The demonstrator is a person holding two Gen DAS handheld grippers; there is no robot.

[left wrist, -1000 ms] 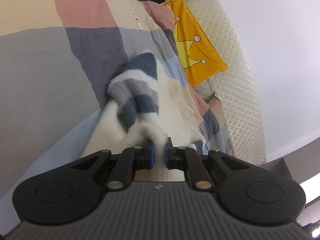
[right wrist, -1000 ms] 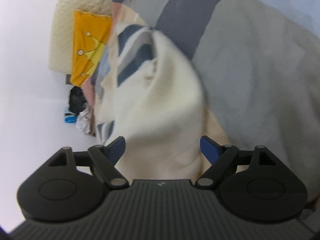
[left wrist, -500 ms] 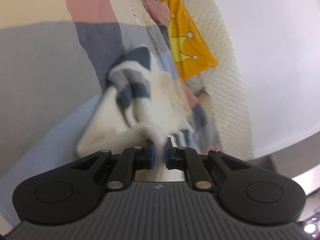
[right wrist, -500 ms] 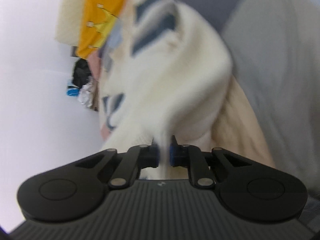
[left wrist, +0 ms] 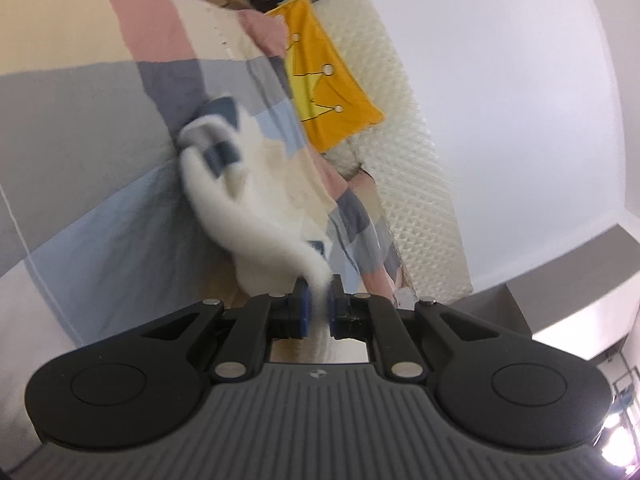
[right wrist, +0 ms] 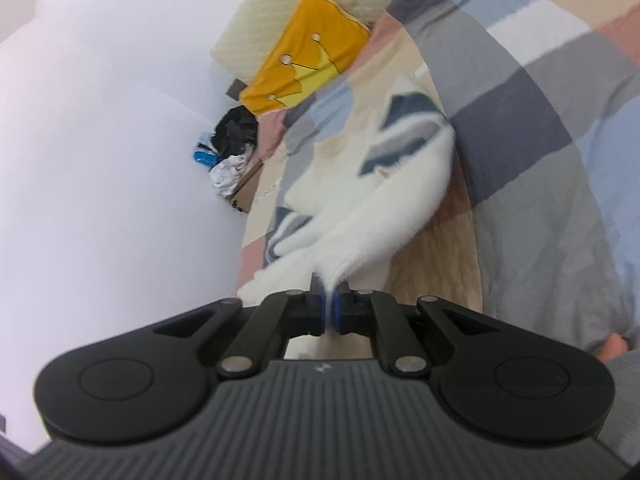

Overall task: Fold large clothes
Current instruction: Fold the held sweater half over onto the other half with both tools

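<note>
Pinching the fleece garment (left wrist: 256,216), left claw (left wrist: 316,308) and right claw (right wrist: 328,312) tilt bedward.

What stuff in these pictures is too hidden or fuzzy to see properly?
- Fluffy sweater, left wrist view: motion blur smears its stripes, so its shape is unclear.
- Sweater edge inside the left claw: hidden between the pads.
- Sweater edge inside the right claw, right wrist view: hidden the same way.
- Dark pile beside the bed: too small to identify.
- Yellow crown pillow: its lower part is hidden behind the checked quilt.
</note>
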